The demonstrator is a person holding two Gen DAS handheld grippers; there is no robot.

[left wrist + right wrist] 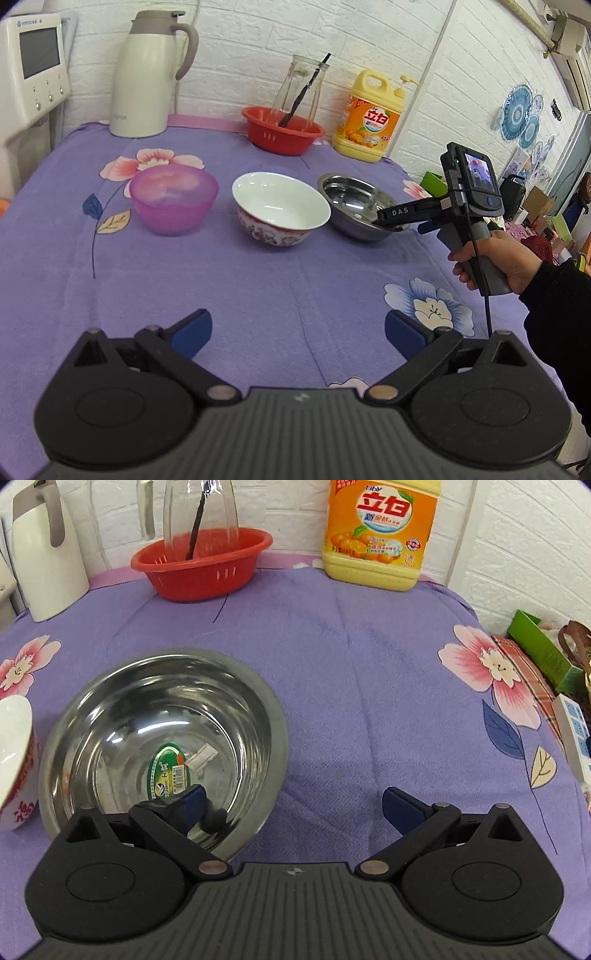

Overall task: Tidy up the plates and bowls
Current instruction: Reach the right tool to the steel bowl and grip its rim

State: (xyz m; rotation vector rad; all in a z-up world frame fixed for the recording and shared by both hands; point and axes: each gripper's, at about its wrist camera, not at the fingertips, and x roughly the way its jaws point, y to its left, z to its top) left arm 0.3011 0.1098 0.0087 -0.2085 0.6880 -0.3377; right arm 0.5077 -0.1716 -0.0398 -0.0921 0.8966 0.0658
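Three bowls stand in a row on the purple cloth: a translucent pink plastic bowl (173, 201) at left, a white ceramic bowl (280, 208) with a red pattern in the middle, and a steel bowl (356, 206) at right. My left gripper (297, 332) is open and empty, well in front of the bowls. My right gripper (295, 808) is open, straddling the steel bowl's (162, 738) near right rim, left finger inside the bowl, right finger outside. It shows in the left wrist view (391, 218) at that rim. The white bowl's edge (14, 753) sits just left.
At the back stand a white thermos jug (147, 74), a red colander (282, 129) holding a glass carafe (299, 92), and a yellow detergent bottle (369, 118). A white appliance (33, 74) is at far left. Boxes and a power strip (572, 734) lie off the table's right edge.
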